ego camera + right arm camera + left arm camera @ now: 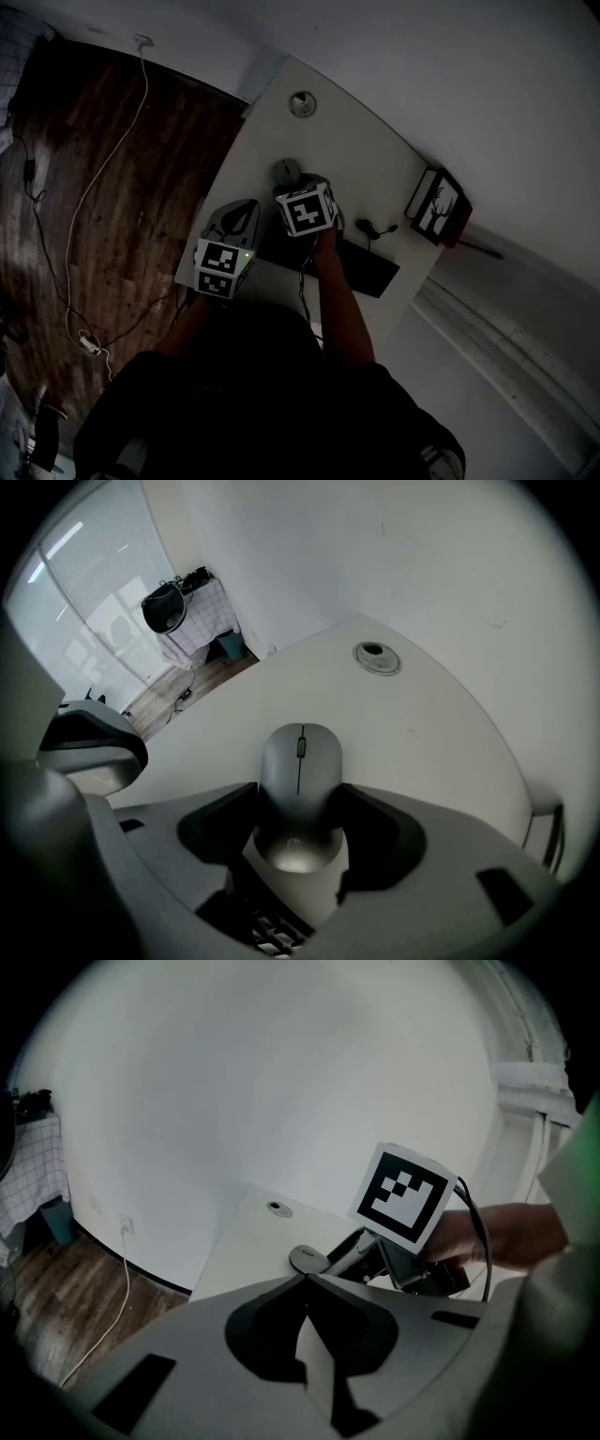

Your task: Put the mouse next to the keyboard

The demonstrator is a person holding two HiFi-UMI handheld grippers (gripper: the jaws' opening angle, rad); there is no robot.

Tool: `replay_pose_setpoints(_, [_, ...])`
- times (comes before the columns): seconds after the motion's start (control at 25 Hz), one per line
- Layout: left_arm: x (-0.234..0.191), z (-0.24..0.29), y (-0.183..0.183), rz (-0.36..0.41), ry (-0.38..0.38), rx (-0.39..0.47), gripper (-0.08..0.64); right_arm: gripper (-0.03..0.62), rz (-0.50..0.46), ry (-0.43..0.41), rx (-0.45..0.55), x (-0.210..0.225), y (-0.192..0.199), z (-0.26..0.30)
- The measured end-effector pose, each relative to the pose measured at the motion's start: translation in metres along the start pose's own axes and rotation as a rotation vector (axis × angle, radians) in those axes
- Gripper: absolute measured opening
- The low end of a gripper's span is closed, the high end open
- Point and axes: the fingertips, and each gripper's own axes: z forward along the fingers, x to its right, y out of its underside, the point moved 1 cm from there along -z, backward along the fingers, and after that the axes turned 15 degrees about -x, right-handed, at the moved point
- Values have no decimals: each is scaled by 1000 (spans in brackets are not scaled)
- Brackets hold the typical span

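A grey mouse [300, 780] lies flat on the white desk [412, 733], just beyond the black keyboard [366, 267], whose keys [267, 939] show under the jaws in the right gripper view. My right gripper [298, 803] straddles the mouse's rear half. Its jaws flank both sides closely, and I see no firm pinch. The head view shows the mouse [286, 172] poking out ahead of the right gripper [292, 190]. My left gripper [249, 208] hovers at the desk's left edge, jaws together and empty. From it I see the mouse [307, 1259] and the right gripper [349, 1252].
A round cable grommet [302, 103] sits at the desk's far end. A small framed deer picture [437, 207] stands at the right edge, with a dark cabled item [370, 228] near it. Wooden floor with a white cable [112, 150] lies off to the left.
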Motion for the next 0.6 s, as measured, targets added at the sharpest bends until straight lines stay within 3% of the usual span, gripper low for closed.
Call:
replay_pose_setpoints(0.44, [10, -12, 6, 44, -4, 12, 2, 284, 99, -13, 142, 0, 17, -19])
replay_pose_setpoints(0.6, [20, -15, 5, 77, 9, 20, 2, 284, 164, -60, 216, -5, 24, -37])
